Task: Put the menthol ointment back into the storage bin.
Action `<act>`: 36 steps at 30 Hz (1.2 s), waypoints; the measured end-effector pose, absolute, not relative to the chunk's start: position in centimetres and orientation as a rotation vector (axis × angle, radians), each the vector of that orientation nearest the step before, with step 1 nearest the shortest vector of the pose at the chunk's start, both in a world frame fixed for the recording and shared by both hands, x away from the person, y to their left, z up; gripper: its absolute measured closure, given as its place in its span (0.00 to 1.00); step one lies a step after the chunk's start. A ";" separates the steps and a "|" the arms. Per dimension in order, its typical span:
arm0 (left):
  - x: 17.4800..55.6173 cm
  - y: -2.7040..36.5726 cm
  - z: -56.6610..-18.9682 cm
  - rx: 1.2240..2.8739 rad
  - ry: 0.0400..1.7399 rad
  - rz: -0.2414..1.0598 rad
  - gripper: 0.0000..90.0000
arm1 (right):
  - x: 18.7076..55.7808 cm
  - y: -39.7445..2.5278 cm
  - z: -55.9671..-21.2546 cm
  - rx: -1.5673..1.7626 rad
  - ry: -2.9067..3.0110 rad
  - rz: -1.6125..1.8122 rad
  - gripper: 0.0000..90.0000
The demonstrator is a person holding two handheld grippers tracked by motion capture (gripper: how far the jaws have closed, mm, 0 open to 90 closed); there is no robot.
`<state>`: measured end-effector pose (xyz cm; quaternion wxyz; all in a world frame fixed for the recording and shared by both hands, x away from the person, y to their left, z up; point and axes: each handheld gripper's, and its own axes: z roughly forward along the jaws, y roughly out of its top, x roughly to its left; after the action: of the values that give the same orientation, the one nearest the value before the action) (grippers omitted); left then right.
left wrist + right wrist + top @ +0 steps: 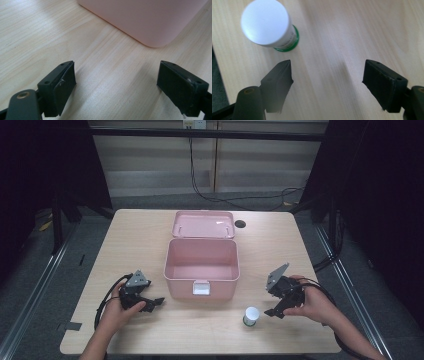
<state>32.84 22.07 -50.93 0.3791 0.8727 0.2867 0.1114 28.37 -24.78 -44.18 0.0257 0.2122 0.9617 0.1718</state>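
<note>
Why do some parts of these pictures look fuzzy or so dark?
High view: the surroundings are nearly black, while the table is evenly lit, with a pale sheen inside the pink box's open lid. Left gripper view: the black jaws are soft at close range; the box wall is smooth and featureless. Right gripper view: the white-capped bottle is blurred, and the left jaw's edge smears.

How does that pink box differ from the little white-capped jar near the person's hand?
The pink box is far larger than the jar. The box stands open, its lid tipped back and its inside bare, while the jar is capped shut. The box is squarish and pink all over; the jar is round, white on top with a green band at its base. Both stand upright on the wooden table, untouched by either gripper.
</note>
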 end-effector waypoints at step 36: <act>32.8 22.1 -50.9 2.230 0.733 0.284 0.16 | 27.6 -19.4 -43.6 0.392 3.155 0.319 0.33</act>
<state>32.84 22.06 -50.93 0.3790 0.8728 0.2868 0.1113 27.59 -19.41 -43.61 -0.0268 0.1226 0.9871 0.0998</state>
